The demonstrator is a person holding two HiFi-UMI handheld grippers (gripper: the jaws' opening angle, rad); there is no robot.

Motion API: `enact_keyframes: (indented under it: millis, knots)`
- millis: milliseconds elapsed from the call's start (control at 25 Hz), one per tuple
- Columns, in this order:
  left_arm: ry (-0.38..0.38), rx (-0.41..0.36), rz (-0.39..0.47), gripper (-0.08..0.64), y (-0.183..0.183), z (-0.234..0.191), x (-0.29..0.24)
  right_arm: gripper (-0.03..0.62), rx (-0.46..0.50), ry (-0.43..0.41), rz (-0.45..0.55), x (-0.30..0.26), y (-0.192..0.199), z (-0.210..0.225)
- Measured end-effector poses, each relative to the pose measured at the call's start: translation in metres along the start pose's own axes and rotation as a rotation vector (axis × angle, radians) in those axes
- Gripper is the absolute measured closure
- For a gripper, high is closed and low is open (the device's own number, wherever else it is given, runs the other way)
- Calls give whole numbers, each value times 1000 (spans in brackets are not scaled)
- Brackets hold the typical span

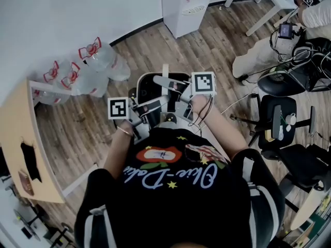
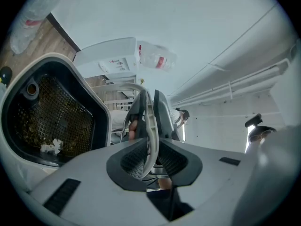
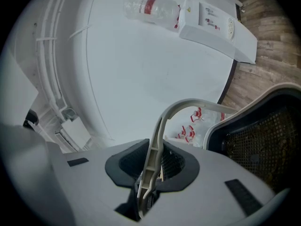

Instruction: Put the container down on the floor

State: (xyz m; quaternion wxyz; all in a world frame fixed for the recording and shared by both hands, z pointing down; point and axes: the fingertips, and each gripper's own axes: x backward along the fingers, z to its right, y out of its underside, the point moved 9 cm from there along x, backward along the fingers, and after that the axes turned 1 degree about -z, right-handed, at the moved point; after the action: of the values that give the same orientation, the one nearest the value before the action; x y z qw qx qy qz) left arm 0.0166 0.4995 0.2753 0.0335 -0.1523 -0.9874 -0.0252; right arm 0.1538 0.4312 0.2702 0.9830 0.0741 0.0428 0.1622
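Wood-plank floor (image 1: 155, 50) runs to a white wall, with water jugs (image 1: 101, 60) beside it. The container (image 1: 147, 89) is held up at the person's front. Each hand-held gripper, left (image 2: 149, 147) and right (image 3: 151, 166), is clamped on its pale handle (image 3: 188, 105).

Water bottles (image 1: 88, 68) on floor (image 1: 155, 45), left of container (image 1: 146, 91)

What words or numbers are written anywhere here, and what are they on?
Shirt: pale curly lettering, not clear enough to read for sure.
Water dispenser: small labels, too blurred to read.
Bottle at the dispenser's top: red label, too blurred to read.
Marker cubes: black-and-white square patterns, no words or numbers.
So nothing here can be quoted.
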Motion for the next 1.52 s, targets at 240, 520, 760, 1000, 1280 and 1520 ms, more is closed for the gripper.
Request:
enact_keyframes:
  millis: [240, 520, 760, 1000, 1280, 1520]
  knots:
    - [10, -11, -19, 503, -16, -2, 0, 540, -2, 14, 23, -6, -10, -1]
    - [0, -22, -36, 503, -38, -3, 6, 540, -5, 25, 57, -21, -21, 0]
    - [-22, -14, -100, 503, -86, -8, 16, 540, -20, 73, 109, -52, -48, 10]
    - [-15, -5, -128, 503, -117, -11, 21, 540, -22, 85, 134, -72, -66, 12]
    - [0, 13, -142, 503, -159, -14, 32, 541, -35, 93, 147, -105, -91, 16]
    - [25, 12, -156, 503, -197, -16, 37, 540, -28, 122, 155, -131, -118, 14]
